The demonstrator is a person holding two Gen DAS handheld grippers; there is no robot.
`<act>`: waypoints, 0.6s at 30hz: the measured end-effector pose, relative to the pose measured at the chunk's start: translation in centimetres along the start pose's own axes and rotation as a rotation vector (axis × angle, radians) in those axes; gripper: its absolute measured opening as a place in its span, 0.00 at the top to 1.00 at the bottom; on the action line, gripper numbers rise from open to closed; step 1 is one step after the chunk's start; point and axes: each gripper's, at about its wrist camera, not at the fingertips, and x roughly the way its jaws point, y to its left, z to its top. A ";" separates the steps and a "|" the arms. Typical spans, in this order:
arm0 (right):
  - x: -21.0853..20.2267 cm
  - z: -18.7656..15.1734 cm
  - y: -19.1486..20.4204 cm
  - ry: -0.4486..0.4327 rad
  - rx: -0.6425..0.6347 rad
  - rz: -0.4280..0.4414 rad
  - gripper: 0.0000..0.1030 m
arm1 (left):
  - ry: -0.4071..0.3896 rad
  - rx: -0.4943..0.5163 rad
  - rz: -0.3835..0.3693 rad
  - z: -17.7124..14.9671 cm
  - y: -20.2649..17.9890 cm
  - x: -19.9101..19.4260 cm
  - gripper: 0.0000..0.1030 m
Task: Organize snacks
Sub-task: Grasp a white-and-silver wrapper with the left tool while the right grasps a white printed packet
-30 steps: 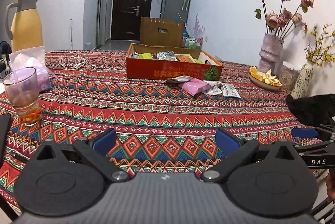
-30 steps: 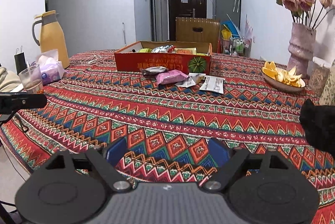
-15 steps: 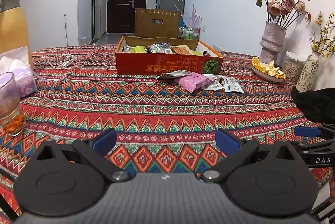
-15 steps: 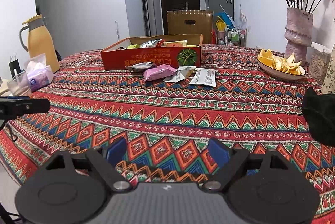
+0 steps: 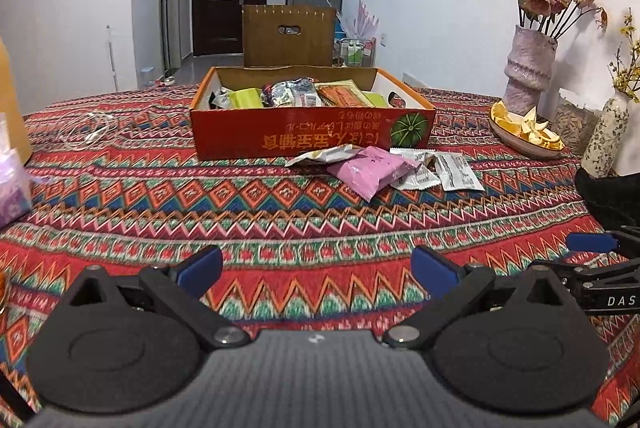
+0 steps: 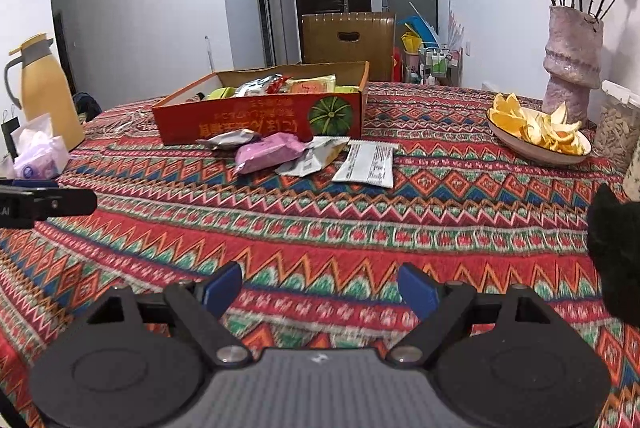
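An orange cardboard box [image 5: 304,131] [image 6: 256,123] holding several snack packets stands on the patterned tablecloth [image 5: 280,220] [image 6: 360,228]. In front of it lie loose packets: a pink one [image 5: 370,169] [image 6: 268,155], a silver one [image 5: 324,155] [image 6: 232,139] and white ones [image 5: 456,173] [image 6: 368,163]. My left gripper [image 5: 316,268] is open and empty, well short of the packets. My right gripper [image 6: 320,292] is also open and empty, a similar way back from them.
A plate of orange peel [image 5: 524,131] [image 6: 536,135], a vase of dried roses [image 5: 528,67] [image 6: 572,67] and a jar [image 6: 618,127] stand at the right. A yellow jug [image 6: 48,91] and tissue pack [image 6: 40,155] are at the left. A black soft object [image 6: 616,256] lies near right.
Both grippers have moved forward over the table toward the box and loose packets, which now look larger. The glass and jug have slid out of the left view. Both sets of jaws stayed open.
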 end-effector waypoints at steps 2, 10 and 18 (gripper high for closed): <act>0.8 0.7 -0.3 0.001 -0.005 -0.003 0.18 | 0.002 0.011 -0.002 0.8 0.1 1.1 0.01; 5.0 4.9 -1.3 0.008 -0.048 -0.011 0.18 | 0.015 0.091 0.007 4.2 0.6 7.0 0.01; 10.4 8.4 -3.1 0.030 -0.036 -0.013 0.18 | 0.042 0.126 -0.029 6.5 1.0 12.3 0.03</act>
